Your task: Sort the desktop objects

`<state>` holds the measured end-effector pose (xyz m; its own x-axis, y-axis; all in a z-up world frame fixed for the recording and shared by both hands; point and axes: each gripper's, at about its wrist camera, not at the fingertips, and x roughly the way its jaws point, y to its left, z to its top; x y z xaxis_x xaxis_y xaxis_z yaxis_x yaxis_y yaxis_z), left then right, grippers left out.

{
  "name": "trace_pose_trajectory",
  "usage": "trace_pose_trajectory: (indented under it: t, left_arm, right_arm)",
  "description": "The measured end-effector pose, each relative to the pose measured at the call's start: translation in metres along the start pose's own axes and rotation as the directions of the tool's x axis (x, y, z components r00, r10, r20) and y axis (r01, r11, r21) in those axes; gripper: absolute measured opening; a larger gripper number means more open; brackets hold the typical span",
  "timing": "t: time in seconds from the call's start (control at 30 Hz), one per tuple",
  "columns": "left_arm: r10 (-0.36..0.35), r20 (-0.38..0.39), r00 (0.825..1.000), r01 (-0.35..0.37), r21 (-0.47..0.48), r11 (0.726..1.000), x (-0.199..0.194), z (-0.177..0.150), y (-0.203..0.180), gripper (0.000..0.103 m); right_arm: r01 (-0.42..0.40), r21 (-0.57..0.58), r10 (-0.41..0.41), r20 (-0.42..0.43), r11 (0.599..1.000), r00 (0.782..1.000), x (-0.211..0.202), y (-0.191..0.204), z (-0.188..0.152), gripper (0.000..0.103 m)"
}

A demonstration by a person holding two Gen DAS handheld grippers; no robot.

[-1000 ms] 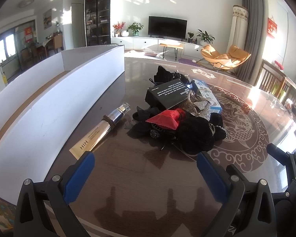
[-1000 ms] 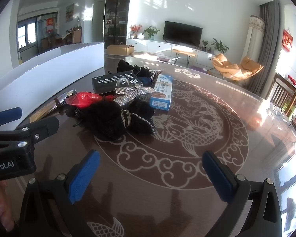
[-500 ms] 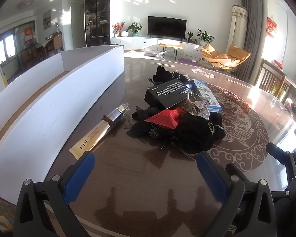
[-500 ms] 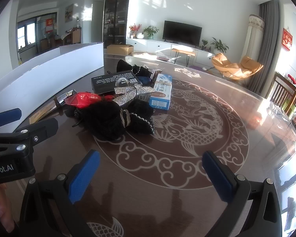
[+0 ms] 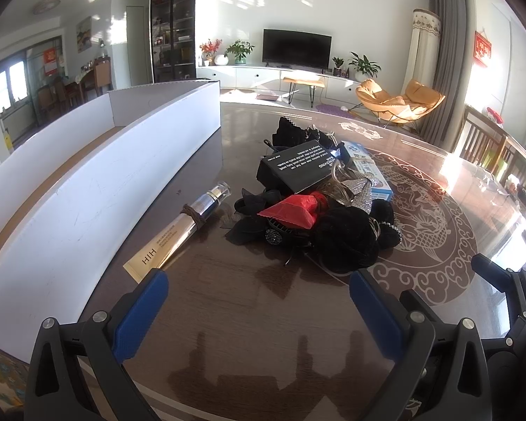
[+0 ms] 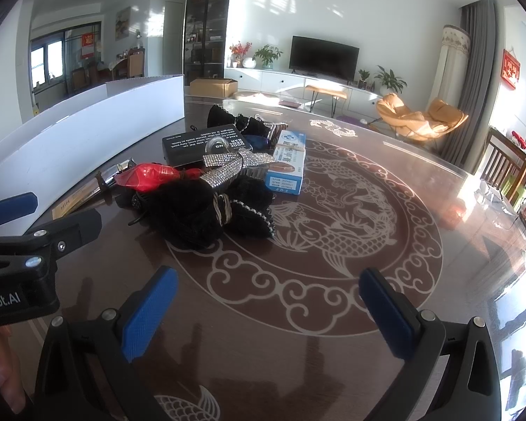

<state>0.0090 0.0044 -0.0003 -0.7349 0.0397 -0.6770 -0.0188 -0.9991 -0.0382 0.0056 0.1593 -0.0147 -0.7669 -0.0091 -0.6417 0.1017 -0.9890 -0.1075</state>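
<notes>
Both tools are spread wide with nothing held between the blue pads. The left gripper (image 5: 257, 303) is kept low over the dark glossy table with the pale dragon-and-cloud inlay (image 5: 435, 231), and the right gripper (image 6: 268, 298) is parked over the scrollwork of that same inlay, nothing touched by either.

The stuff to be sorted is heaped mid-table, well ahead of both. A gold-and-silver cosmetic tube (image 5: 180, 229) is laid just beside the long white cardboard tray (image 5: 98, 189), and "HIH" can be read on its flat end. A black box with white print (image 6: 203, 142) is propped on the heap; the print is upside down and only "BAR" can be half made out. A blue-and-white carton (image 6: 287, 163) is leaned alongside, its characters too small to read. "Robot.AI" is printed on the left gripper's body, seen from the right wrist.
</notes>
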Motion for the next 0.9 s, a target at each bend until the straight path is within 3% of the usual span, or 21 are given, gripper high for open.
trace_pose_trajectory:
  t: [0.53, 0.9]
  left_arm:
    - [0.004, 0.002, 1.0, -0.004, 0.003, 1.0, -0.002, 0.0, -0.001, 0.103]
    - [0.045, -0.046, 0.998, -0.044, 0.018, 0.999, 0.008, -0.005, -0.003, 0.103]
  right_arm:
    - [-0.001, 0.0, 0.001, 0.0, 1.0, 1.0, 0.0, -0.001, 0.0, 0.103]
    - [-0.004, 0.012, 0.005, -0.008, 1.0, 1.0, 0.001, 0.0, 0.001, 0.103]
